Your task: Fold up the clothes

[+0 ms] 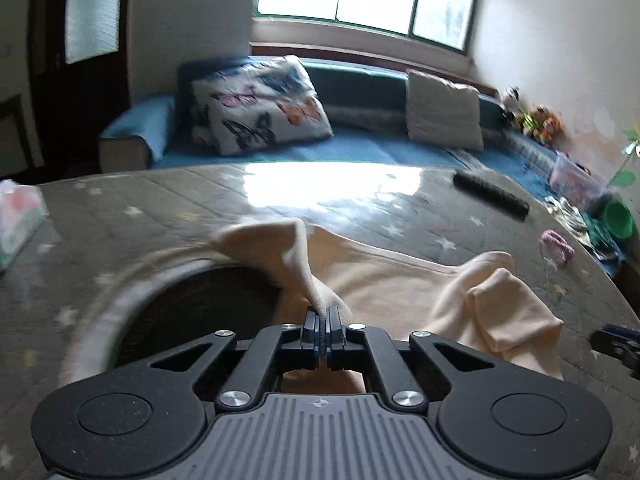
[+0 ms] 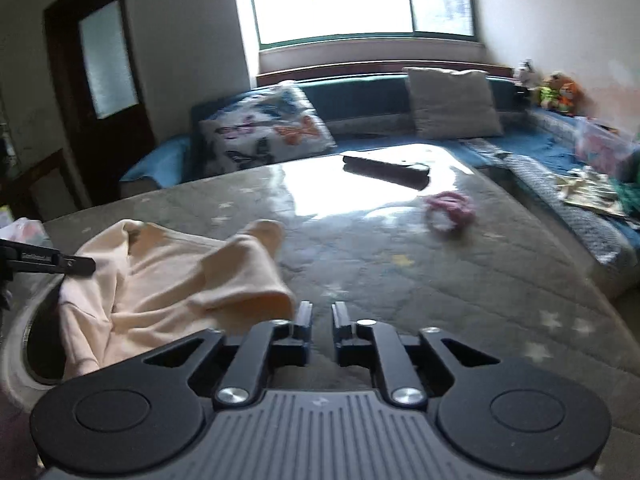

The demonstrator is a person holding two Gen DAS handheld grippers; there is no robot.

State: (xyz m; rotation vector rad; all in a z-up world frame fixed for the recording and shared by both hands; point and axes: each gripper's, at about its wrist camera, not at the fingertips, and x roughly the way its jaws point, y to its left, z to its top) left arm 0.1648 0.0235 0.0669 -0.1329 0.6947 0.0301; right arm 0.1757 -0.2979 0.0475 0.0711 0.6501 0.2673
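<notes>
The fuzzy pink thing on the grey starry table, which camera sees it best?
The right wrist view: the fuzzy pink thing lies whole, fairly central on the grey starry table. The left wrist view shows it small and blurred near the right edge.

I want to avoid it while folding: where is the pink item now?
In the right wrist view, the pink item lies on the table, right of centre, just beyond the dark remote-like object.

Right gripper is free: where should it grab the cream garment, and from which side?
Probably the loose sleeve cuff of the cream garment, coming in from the right: it lies beside the open right gripper. The left gripper already pinches another fold.
</notes>
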